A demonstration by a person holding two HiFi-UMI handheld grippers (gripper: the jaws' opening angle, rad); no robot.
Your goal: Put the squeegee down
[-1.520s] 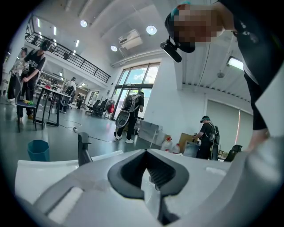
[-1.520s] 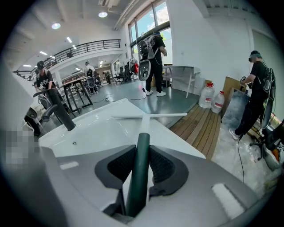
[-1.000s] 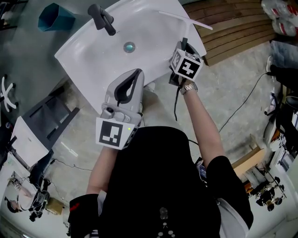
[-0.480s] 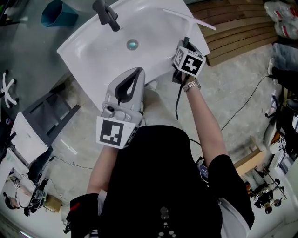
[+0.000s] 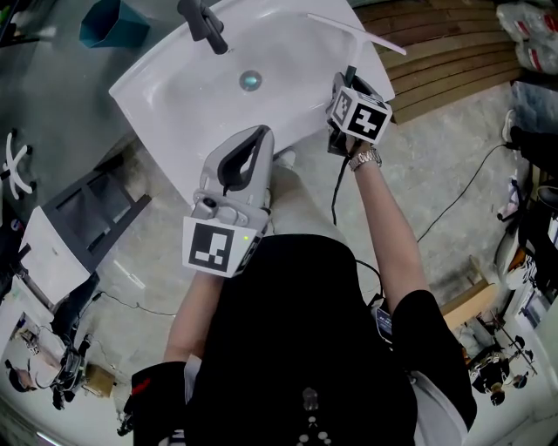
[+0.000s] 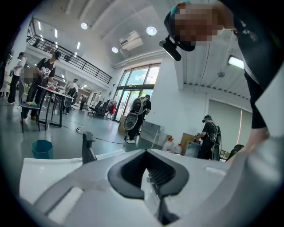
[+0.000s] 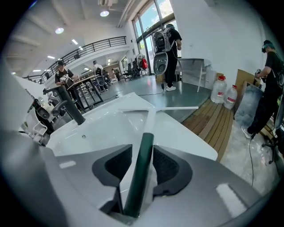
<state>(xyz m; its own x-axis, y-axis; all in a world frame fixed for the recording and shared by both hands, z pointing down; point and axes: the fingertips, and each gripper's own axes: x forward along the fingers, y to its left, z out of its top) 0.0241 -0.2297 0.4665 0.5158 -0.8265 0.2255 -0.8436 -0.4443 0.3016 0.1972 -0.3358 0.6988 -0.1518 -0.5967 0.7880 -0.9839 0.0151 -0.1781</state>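
Note:
The squeegee has a dark green handle [image 7: 141, 168] and a long white blade [image 5: 357, 33] that rests on the far right corner of the white sink [image 5: 174, 78]. My right gripper [image 5: 347, 83] points down over the sink's right rim. Its jaws have just been opening, and the handle lies between the pads with a narrow gap on the left side. My left gripper [image 5: 259, 132] hovers by the sink's near edge, its tips together and nothing between them. In the left gripper view [image 6: 148, 153] the sink [image 6: 40, 168] lies beyond the jaws.
A dark faucet [image 5: 202, 19] stands at the sink's back and a drain [image 5: 251, 80] sits in the basin. A teal bin [image 5: 109, 22] stands on the floor behind the sink. Wooden boards [image 5: 436, 61] lie to the right, where a cable runs across the floor.
Both grippers keep their places at the sink. Only the head view has shifted a little.

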